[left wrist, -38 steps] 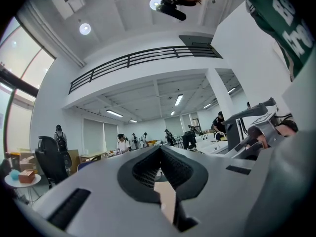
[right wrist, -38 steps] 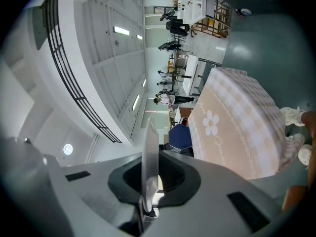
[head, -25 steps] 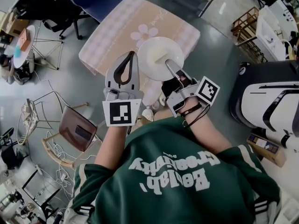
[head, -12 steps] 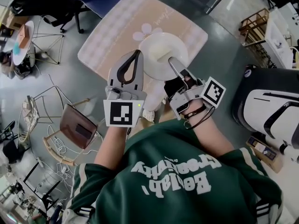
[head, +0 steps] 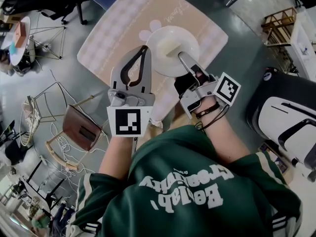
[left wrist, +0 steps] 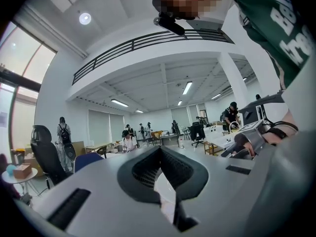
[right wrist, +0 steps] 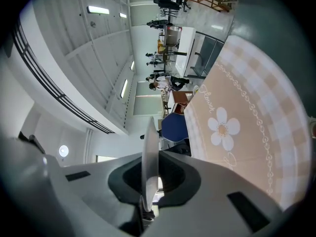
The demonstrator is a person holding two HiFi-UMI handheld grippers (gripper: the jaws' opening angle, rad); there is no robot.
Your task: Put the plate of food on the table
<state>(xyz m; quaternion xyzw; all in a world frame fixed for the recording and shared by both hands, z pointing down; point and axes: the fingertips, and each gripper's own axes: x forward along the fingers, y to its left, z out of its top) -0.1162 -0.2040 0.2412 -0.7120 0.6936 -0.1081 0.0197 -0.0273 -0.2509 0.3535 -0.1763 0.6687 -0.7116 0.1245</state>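
The white plate [head: 173,51] with a pale lump of food [head: 169,48] on it hangs over the near right part of the surface [head: 118,28], just beside the flower print [head: 146,35] on its checked cloth. Whether the plate touches the cloth cannot be told. The right tool [head: 181,58] is clamped on the plate's near rim; in the right gripper view the plate [right wrist: 149,157] stands edge-on between the pads, with the cloth [right wrist: 247,132] to its right. The right forearm [head: 222,137] reaches forward from a green sweatshirt [head: 187,191], the tool pointing away from the body and roughly level. The left tool [head: 143,50] lies just left of the plate, its tip close to the rim. Its jaws meet at the tips with nothing between them. The left forearm [head: 116,152] stretches forward alongside the right one.
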